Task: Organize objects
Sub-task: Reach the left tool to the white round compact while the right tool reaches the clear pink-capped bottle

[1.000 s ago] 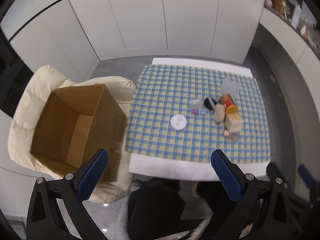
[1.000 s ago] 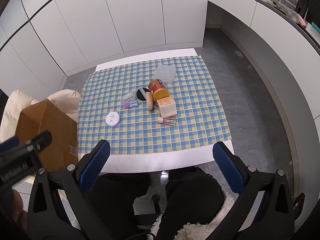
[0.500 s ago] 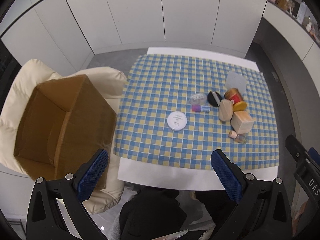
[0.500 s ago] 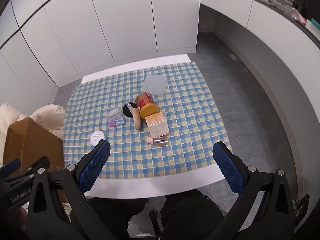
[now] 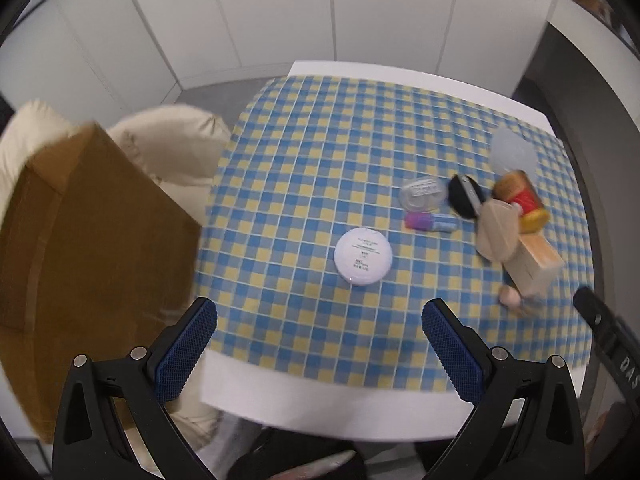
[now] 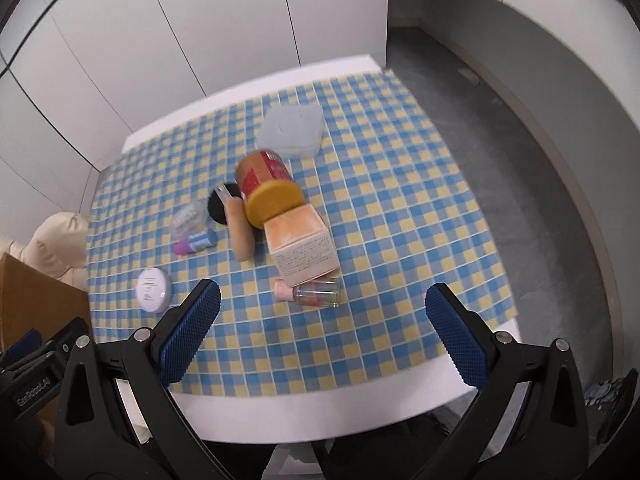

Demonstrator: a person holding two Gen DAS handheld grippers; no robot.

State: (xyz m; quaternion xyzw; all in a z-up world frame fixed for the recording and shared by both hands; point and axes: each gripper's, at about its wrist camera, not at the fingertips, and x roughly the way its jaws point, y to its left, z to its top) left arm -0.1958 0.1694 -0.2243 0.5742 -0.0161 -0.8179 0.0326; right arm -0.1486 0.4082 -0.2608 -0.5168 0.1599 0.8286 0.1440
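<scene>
Cardboard box (image 5: 92,264) waits off the table's left edge, and the clutter sits ahead of both my grippers.

Largest first: the checked tablecloth (image 6: 400,216) carries everything. The pink carton (image 6: 302,244) lies just beyond my right gripper (image 6: 320,320), with the red tin (image 6: 264,184) touching its far side. The small glass bottle (image 6: 316,294) lies on its side, long axis running left to right, almost between the right fingers. The white round compact (image 5: 363,255) sits alone, dead ahead of my left gripper (image 5: 320,334) and nearer the box. Both grippers are spread wide, holding nothing.
</scene>
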